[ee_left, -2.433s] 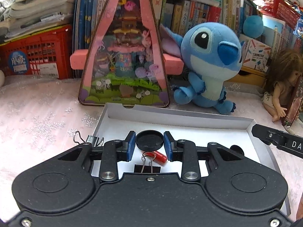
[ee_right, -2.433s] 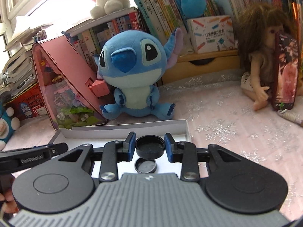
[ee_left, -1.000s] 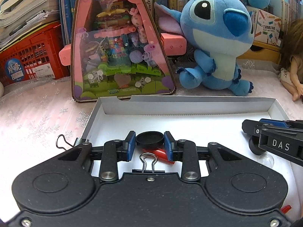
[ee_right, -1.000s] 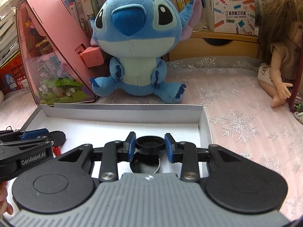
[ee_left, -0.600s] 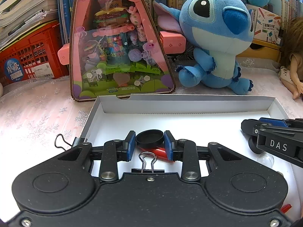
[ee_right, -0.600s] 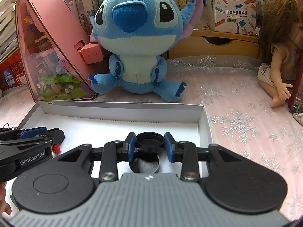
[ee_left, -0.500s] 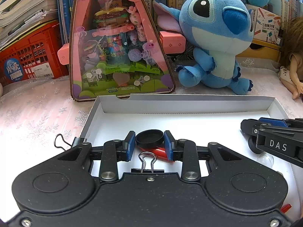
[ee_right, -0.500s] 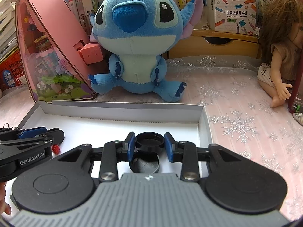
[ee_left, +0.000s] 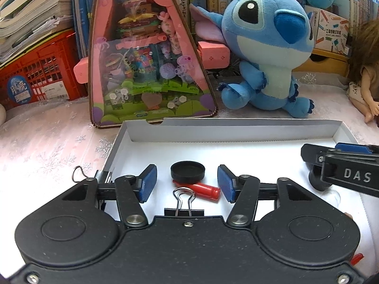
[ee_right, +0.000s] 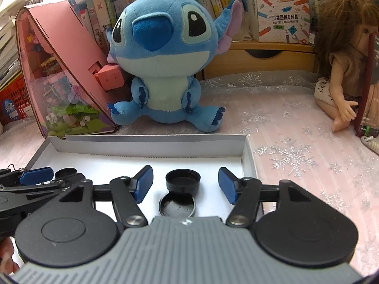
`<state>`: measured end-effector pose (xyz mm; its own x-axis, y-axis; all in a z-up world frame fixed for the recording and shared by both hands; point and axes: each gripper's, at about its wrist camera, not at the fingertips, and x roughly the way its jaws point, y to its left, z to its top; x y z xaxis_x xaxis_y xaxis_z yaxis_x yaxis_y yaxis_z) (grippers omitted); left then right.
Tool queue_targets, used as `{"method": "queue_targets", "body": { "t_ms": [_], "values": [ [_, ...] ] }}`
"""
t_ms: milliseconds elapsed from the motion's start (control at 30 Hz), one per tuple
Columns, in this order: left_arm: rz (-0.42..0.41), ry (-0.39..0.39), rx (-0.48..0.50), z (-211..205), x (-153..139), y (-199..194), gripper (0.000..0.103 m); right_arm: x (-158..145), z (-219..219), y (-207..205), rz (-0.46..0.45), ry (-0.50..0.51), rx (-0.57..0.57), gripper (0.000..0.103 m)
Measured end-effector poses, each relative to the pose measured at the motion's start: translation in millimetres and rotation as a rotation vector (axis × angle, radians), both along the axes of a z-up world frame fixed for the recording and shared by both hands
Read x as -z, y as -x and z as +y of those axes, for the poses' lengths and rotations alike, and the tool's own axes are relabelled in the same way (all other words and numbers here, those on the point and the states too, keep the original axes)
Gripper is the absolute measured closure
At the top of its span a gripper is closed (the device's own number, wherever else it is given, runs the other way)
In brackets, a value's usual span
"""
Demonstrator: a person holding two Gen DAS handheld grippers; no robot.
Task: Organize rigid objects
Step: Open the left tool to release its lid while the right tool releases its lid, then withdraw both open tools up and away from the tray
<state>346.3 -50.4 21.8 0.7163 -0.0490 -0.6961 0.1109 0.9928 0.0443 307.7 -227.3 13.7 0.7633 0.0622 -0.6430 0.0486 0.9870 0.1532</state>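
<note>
A shallow white box (ee_left: 236, 130) (ee_right: 151, 148) lies on the table. In the left wrist view my left gripper (ee_left: 187, 182) is open, with a black round cap (ee_left: 187, 170) lying free between its pads, resting on a red tube (ee_left: 203, 188) near a black binder clip (ee_left: 184, 207). In the right wrist view my right gripper (ee_right: 185, 183) is open around another black cap (ee_right: 182, 181), which leans on an upturned black lid (ee_right: 177, 207). The right gripper also shows in the left wrist view (ee_left: 341, 168), and the left gripper in the right wrist view (ee_right: 35, 175).
A blue plush toy (ee_left: 267, 54) (ee_right: 165, 59) and a pink triangular toy house (ee_left: 144, 71) stand just behind the box. A doll (ee_right: 341, 71) sits at the right. Books and a red crate (ee_left: 35, 71) line the back. A second binder clip (ee_left: 94, 176) sits at the box's left edge.
Both grippers have opened and let go of their black caps, which now rest in the box. Both had lowered into the box before that.
</note>
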Motion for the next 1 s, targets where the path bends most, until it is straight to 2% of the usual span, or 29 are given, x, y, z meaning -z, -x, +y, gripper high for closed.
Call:
{"method": "queue_targets", "body": {
  "t_ms": [433, 1000],
  "values": [
    [-0.038, -0.004, 0.009, 11, -14, 25, 0.038, -16, 0, 26, -0.05, 0.017, 0.001, 0.017],
    [-0.096, 0.026, 0.029, 19, -36, 80, 0.034, -31, 6, 77, -0.125, 0.063, 0.001, 0.015]
  ]
}}
